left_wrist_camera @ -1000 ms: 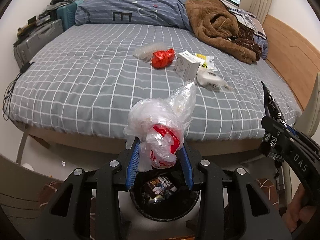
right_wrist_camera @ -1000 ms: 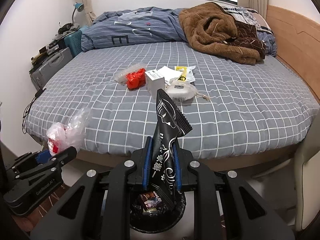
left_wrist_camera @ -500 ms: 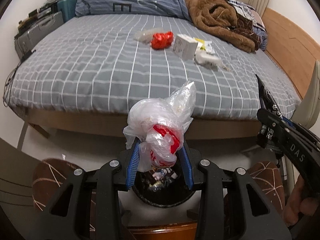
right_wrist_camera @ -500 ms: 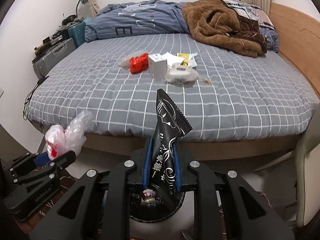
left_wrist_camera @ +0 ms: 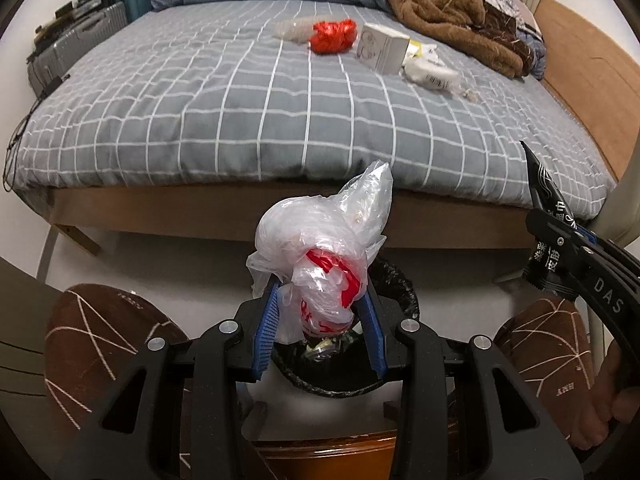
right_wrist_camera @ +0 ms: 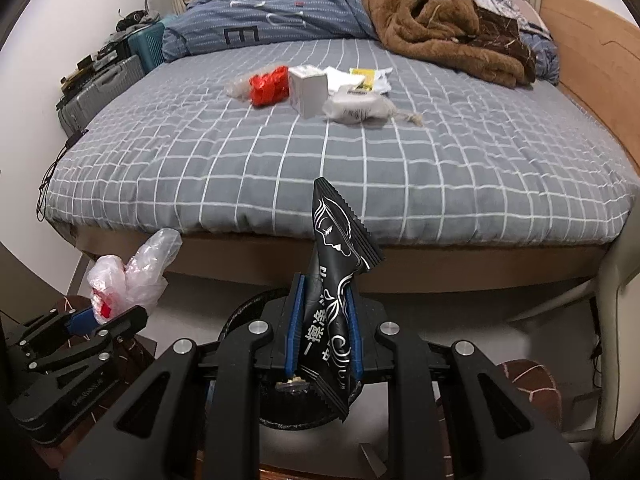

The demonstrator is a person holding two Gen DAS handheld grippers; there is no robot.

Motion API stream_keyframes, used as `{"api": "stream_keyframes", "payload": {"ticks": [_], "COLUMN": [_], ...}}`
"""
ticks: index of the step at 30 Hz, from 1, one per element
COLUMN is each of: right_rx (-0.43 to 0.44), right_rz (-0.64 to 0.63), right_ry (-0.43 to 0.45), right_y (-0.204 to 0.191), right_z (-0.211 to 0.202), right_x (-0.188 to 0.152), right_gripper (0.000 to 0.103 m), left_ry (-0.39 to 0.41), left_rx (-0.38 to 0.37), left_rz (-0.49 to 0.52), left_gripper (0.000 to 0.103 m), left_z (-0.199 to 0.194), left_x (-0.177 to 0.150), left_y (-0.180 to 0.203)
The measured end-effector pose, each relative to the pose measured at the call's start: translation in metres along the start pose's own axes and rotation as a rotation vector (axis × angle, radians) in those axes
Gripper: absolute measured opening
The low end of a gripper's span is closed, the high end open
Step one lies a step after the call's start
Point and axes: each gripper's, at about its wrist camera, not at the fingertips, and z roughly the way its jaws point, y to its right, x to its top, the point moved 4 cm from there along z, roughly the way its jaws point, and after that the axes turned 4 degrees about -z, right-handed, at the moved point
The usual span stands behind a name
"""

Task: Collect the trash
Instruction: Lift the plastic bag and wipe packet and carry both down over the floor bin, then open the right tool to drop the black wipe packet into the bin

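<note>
My left gripper (left_wrist_camera: 320,312) is shut on a crumpled clear plastic bag with red print (left_wrist_camera: 320,256), held over a black-lined trash bin (left_wrist_camera: 396,280) on the floor. My right gripper (right_wrist_camera: 322,320) is shut on a black snack wrapper with white drawing (right_wrist_camera: 334,280), also above the bin (right_wrist_camera: 240,312). On the bed lie a red wrapper (left_wrist_camera: 332,35), a white box (left_wrist_camera: 382,48), a white pouch (left_wrist_camera: 430,72) and a yellow-and-white packet (right_wrist_camera: 368,80). The left gripper and its bag (right_wrist_camera: 128,276) show at the left of the right wrist view.
The grey checked bed (left_wrist_camera: 240,100) fills the view ahead, with a brown blanket (right_wrist_camera: 440,28) and blue duvet (right_wrist_camera: 280,12) at the far end. Suitcases (right_wrist_camera: 104,80) stand at the left wall. Brown slippers (left_wrist_camera: 100,344) flank the bin. A pale chair (right_wrist_camera: 620,320) is at right.
Both grippers have tilted down and drawn nearer the floor; the bed has risen in view and the bin sits further under the held trash. Both grips are unchanged.
</note>
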Motion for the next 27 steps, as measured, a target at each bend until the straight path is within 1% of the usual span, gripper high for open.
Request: {"api": "stream_keyframes", "payload": {"ticks": [7, 11, 17, 27], "right_rx": [0.014, 0.03, 0.052, 0.06], "right_rz": [-0.004, -0.007, -0.012, -0.02], "right_ry": [-0.057, -0.097, -0.146, -0.22], "right_y": [-0.006, -0.01, -0.015, -0.02], "right_z": [0.028, 0.045, 0.069, 0.109], "right_x": [-0.015, -0.024, -0.033, -0.043], "right_gripper": [0.019, 0.019, 0.019, 0.019], "left_ry": [-0.049, -0.075, -0.11, -0.15], "left_rx": [-0.011, -0.004, 0.012, 0.01], "left_rz": [-0.015, -0.021, -0.047, -0.053], "left_gripper": [0.037, 0.037, 0.037, 0.037], "left_z": [0.027, 0.04, 0.063, 0.095], "left_x": [-0.012, -0.016, -0.019, -0.018], "left_y": [-0.003, -0.007, -0.019, -0.022]}}
